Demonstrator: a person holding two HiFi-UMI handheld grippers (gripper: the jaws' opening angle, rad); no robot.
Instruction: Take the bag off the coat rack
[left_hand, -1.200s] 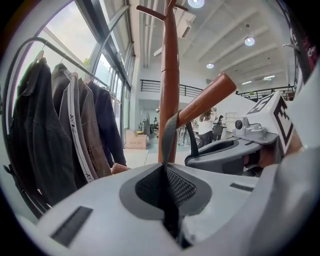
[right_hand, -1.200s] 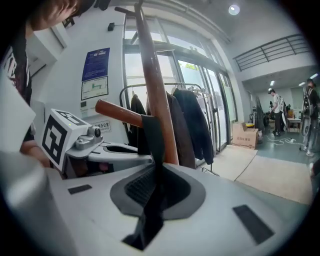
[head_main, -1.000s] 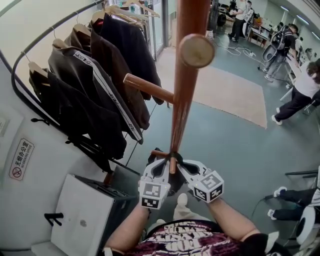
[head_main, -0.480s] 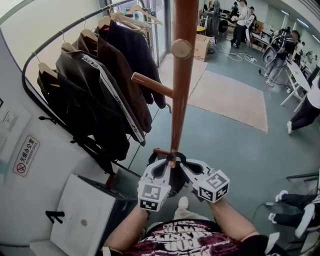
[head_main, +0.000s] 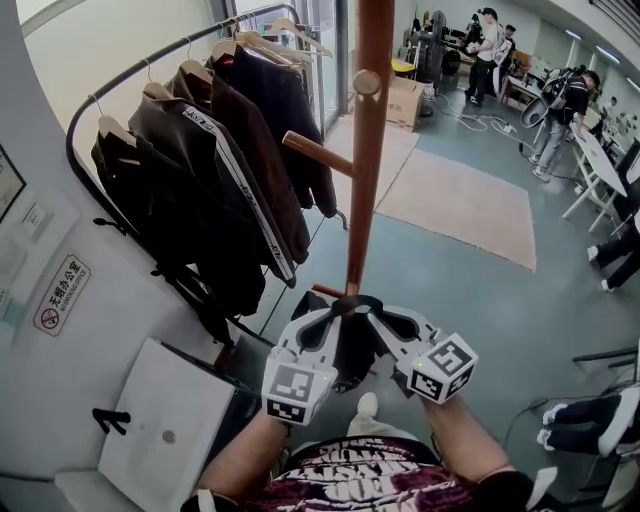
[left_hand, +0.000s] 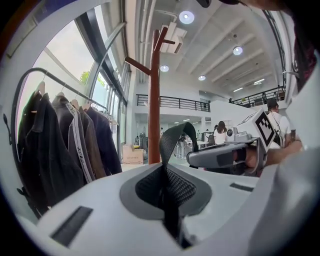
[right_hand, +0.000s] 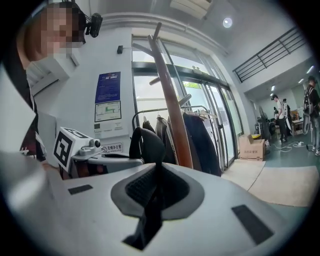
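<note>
A black bag (head_main: 352, 352) hangs between my two grippers, just in front of the brown wooden coat rack (head_main: 362, 170). Its black strap (head_main: 351, 303) arches from one gripper to the other, close below a short low peg (head_main: 326, 292). The left gripper (head_main: 322, 322) is shut on the strap's left end (left_hand: 172, 145). My right gripper (head_main: 385, 322) pinches the right end (right_hand: 146, 145). In both gripper views the strap loop stands beside the rack's pole (left_hand: 154, 100), and no peg passes through it. Each gripper view shows the other gripper: the right one (left_hand: 225, 156) and the left one (right_hand: 102, 159).
A curved rail of dark jackets (head_main: 215, 170) hangs at the left. A white box (head_main: 165, 425) stands low left by the wall. A beige rug (head_main: 465, 195) lies beyond the rack. People stand at the far right (head_main: 565, 110). Upper pegs (head_main: 322, 155) jut from the pole.
Both grippers have moved a little apart and back toward me with the strap. The strap loop now sits lower against the pole. The head view has tilted, so the top peg looks farther off.
</note>
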